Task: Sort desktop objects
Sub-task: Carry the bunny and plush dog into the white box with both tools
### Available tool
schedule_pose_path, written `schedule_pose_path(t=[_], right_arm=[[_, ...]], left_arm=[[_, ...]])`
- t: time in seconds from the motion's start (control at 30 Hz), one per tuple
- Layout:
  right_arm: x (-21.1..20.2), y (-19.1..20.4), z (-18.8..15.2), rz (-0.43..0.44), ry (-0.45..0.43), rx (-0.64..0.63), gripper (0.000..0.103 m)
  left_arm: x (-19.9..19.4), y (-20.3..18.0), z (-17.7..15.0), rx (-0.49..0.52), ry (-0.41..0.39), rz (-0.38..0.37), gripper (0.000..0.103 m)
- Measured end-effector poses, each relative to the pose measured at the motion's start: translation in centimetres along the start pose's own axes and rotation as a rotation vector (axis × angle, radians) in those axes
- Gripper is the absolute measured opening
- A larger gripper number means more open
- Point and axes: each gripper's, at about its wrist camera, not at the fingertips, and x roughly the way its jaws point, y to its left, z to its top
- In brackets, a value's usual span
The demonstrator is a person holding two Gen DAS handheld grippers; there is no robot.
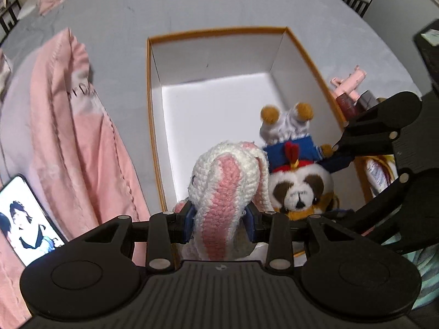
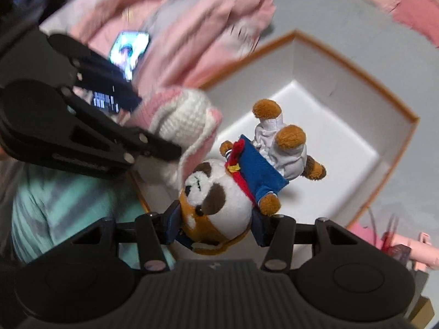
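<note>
My left gripper is shut on a pink-and-white crocheted bunny toy and holds it over the near edge of an open white box with an orange rim. My right gripper is shut on the head of a plush raccoon in a blue sailor top, held upside down over the same box. The raccoon hangs just right of the bunny in the left wrist view. The bunny and the left gripper's body show at the left of the right wrist view. The box floor is bare.
The box sits on a grey bedsheet. A pink blanket lies left of the box, with a lit phone beside it. Pink and dark small items lie right of the box. Teal striped cloth is near me.
</note>
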Motion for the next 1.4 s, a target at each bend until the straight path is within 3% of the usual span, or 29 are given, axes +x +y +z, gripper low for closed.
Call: schedule_pose_path(t=[0.3, 0.57, 0.87, 1.17, 1.4], right_arm=[[3.7, -1.2, 0.4, 0.094, 0.151, -0.049, 0.057], [5.4, -1.4, 0.0, 0.110, 0.193, -0.027, 0.062], [3.7, -0.4, -1.6, 0.059, 0.148, -0.013, 0.062], [3.9, -0.1, -1.9, -0.051, 0.087, 0.039, 0.046], [3.8, -3.2, 0.8, -0.134, 0.019, 0.091, 0.044]], left_arm=[[4.2, 0.0, 0.4, 0.007, 0.122, 0.010, 0.043], [5.0, -0.6, 0.4, 0.043, 0.113, 0.051, 0.045], [5.0, -1.6, -0.3, 0.124, 0.075, 0.083, 0.048], [5.9, -1.6, 2.1, 0.119, 0.001, 0.139, 0.021], [7.8, 0.6, 7.5, 0.037, -0.038, 0.150, 0.018]])
